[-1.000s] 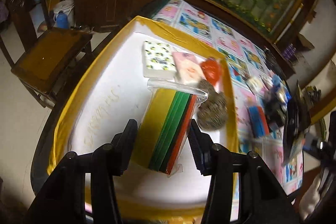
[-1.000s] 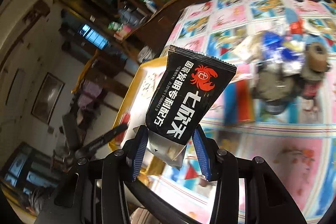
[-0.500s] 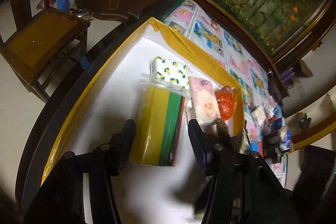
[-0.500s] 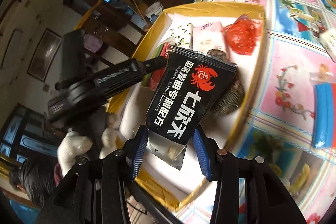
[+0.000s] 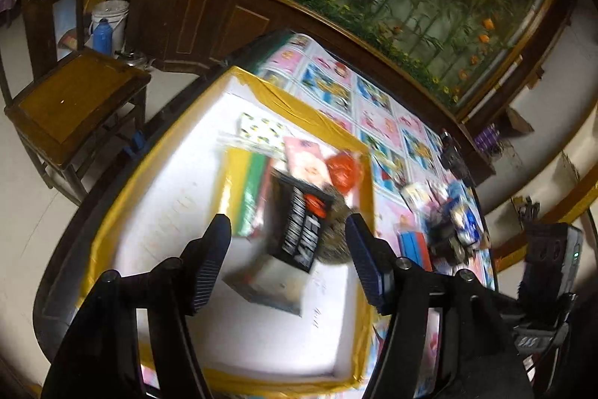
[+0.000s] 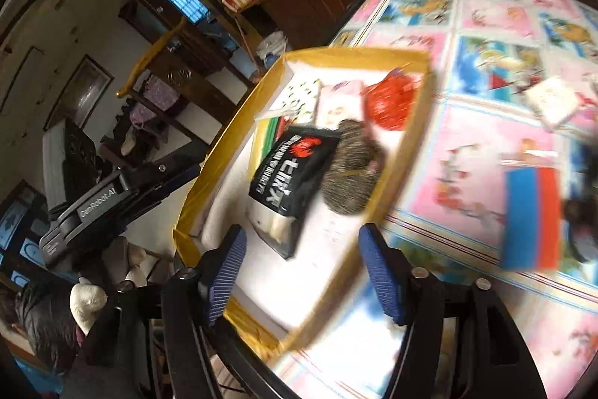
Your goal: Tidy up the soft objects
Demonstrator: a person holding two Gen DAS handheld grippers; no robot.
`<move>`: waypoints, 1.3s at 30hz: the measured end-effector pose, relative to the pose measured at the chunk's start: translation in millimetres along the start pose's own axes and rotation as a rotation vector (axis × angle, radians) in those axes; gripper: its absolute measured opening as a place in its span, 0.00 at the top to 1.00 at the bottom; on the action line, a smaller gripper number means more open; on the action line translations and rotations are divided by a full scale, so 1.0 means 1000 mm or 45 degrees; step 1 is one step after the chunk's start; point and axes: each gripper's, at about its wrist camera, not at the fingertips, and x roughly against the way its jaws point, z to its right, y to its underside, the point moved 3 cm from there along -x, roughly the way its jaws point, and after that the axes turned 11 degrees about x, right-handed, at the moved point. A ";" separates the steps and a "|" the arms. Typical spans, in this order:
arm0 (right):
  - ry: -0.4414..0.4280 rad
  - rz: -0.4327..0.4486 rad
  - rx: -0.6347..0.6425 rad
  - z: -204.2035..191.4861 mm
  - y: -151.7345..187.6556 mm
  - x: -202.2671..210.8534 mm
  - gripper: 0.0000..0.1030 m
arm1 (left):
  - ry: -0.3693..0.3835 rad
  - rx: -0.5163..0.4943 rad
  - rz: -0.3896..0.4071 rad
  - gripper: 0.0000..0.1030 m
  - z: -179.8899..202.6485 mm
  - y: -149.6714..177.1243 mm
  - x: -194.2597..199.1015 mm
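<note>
A black snack pouch (image 6: 289, 174) with a red crab logo lies in the white tray (image 6: 321, 272) with yellow taped rim, partly over the coloured cloth pack (image 6: 270, 133) and beside a brown fuzzy ball (image 6: 351, 174). It also shows in the left wrist view (image 5: 299, 223). My right gripper (image 6: 302, 275) is open and empty above the tray's near edge. My left gripper (image 5: 287, 257) is open and empty above the tray (image 5: 179, 212). A red bag (image 6: 388, 100), a pink pack (image 6: 336, 103) and a patterned pack (image 6: 302, 92) lie at the tray's far end.
The cartoon-print tablecloth (image 6: 467, 137) holds a blue-red pack (image 6: 530, 215) and a cluttered pile (image 5: 452, 223) to the right. A wooden chair (image 5: 71, 96) stands left of the table. The left gripper body (image 6: 112, 197) shows left of the tray.
My right gripper has opened and let go of the black pouch, which now lies in the tray. It has drawn back. The left gripper has shifted; the views are blurred by motion.
</note>
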 end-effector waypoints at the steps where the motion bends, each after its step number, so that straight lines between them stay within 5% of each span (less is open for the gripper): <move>1: 0.023 0.027 0.006 0.004 0.009 0.018 0.29 | 0.001 -0.025 -0.017 0.39 0.006 0.006 -0.001; 8: 0.261 0.150 -0.158 0.070 0.093 0.125 0.24 | 0.017 -0.206 -0.150 0.39 0.067 0.058 -0.021; 17: 0.337 0.260 -0.432 0.133 0.173 0.204 0.22 | -0.002 -0.317 -0.269 0.39 0.129 0.108 -0.055; 23: 0.333 0.342 -0.484 0.158 0.183 0.210 0.21 | -0.092 -0.352 -0.275 0.39 0.157 0.118 -0.100; 33: 0.229 0.342 -0.558 0.194 0.184 0.166 0.22 | -0.213 -0.460 -0.245 0.39 0.184 0.112 -0.160; 38: 0.203 0.367 -0.586 0.199 0.187 0.164 0.19 | -0.178 -0.522 -0.261 0.40 0.192 0.116 -0.174; 39: 0.202 0.360 -0.590 0.199 0.187 0.163 0.19 | -0.158 -0.523 -0.277 0.50 0.191 0.118 -0.175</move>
